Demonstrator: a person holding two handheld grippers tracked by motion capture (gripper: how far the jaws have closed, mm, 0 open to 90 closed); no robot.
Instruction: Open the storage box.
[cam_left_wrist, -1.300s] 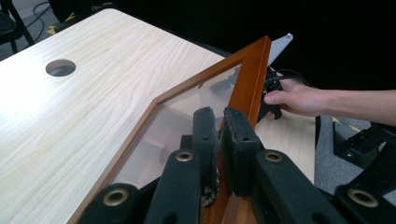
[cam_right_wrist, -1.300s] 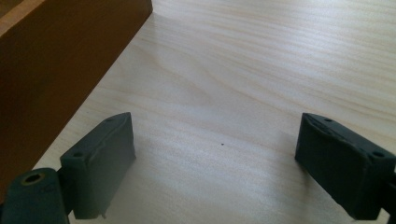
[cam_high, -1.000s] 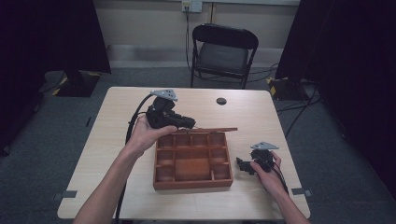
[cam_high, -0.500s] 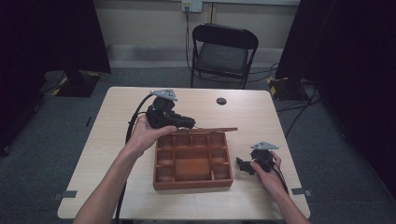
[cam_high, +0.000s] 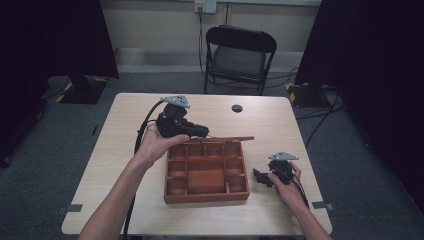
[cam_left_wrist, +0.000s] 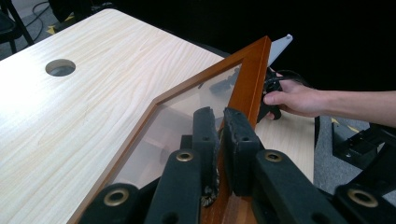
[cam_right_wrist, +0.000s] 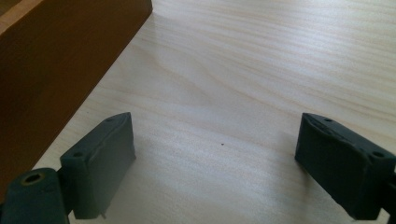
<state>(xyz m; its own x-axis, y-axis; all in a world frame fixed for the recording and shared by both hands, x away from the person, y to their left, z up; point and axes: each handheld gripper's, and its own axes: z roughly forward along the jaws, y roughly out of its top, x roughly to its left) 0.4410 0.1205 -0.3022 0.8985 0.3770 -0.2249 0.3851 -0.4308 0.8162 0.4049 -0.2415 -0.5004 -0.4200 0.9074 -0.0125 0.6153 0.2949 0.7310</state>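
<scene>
— High view first: what is seen on the counter (cam_high: 125, 200)?

— A wooden compartment box (cam_high: 207, 172) is set near the middle of the pale counter, its lid (cam_high: 227, 139) raised along the far edge. A dark round hole (cam_high: 237, 108) is seen in the counter beyond it, and a black folding chair (cam_high: 239, 57) stands on the floor past the far side.

— How is the left hand-held gripper (cam_high: 200, 132) placed?

— It is held at the box's far left corner, and its jaws are pressed together on the lid. In the left gripper view the two black pads (cam_left_wrist: 240, 149) are seen pinching the brown frame (cam_left_wrist: 248, 84) of the lid, one pad on each side, with the glazed pane (cam_left_wrist: 187, 116) to the left of the frame. The lid is tilted up from the counter (cam_left_wrist: 70, 116).

— And the right hand-held gripper (cam_high: 261, 178)?

— It is rested on the counter just right of the box, near the person's right hand (cam_high: 289, 186). In the right gripper view its jaws are spread wide, with bare counter (cam_right_wrist: 233, 93) between them and nothing gripped. The box's wooden side wall (cam_right_wrist: 60, 60) is seen at the left of that view, apart from the nearer jaw.
</scene>
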